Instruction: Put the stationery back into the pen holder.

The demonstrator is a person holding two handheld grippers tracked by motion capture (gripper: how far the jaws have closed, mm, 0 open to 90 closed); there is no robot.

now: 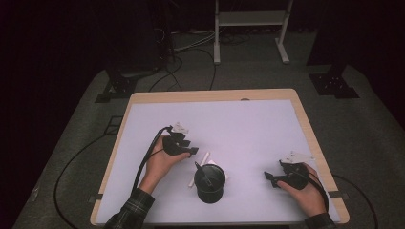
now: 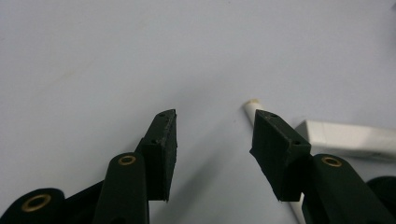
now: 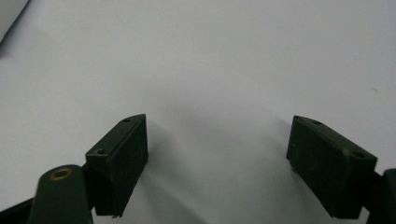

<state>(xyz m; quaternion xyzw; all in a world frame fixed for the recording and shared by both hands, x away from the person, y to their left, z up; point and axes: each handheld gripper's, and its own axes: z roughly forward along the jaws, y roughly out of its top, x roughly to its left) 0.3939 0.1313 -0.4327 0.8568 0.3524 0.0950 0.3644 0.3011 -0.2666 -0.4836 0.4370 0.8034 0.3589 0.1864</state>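
A black cylindrical cup [image 1: 209, 183] stands on the white table [image 1: 239, 124] near its front, with a dark slim item leaning inside it. White sticks [image 1: 206, 157] lie beside and behind the cup. My left gripper [image 1: 190, 148] hovers just left of the sticks, pointing right. In the left gripper view its jaws [image 2: 215, 116] are open with nothing between them; a white stick [image 2: 250, 106] runs behind the right jaw, and a flat white piece [image 2: 345, 137] lies beyond. My right gripper [image 1: 270, 180] rests right of the cup, pointing left, its jaws [image 3: 218, 120] wide open over bare table.
The table has a wooden rim [image 1: 305, 124]. Cables [image 1: 143, 162] trail from the left gripper off the table's left side. A white metal stand [image 1: 250, 28] and floor cables are behind the table. The cup's dark edge [image 2: 384, 185] shows at the lower right of the left gripper view.
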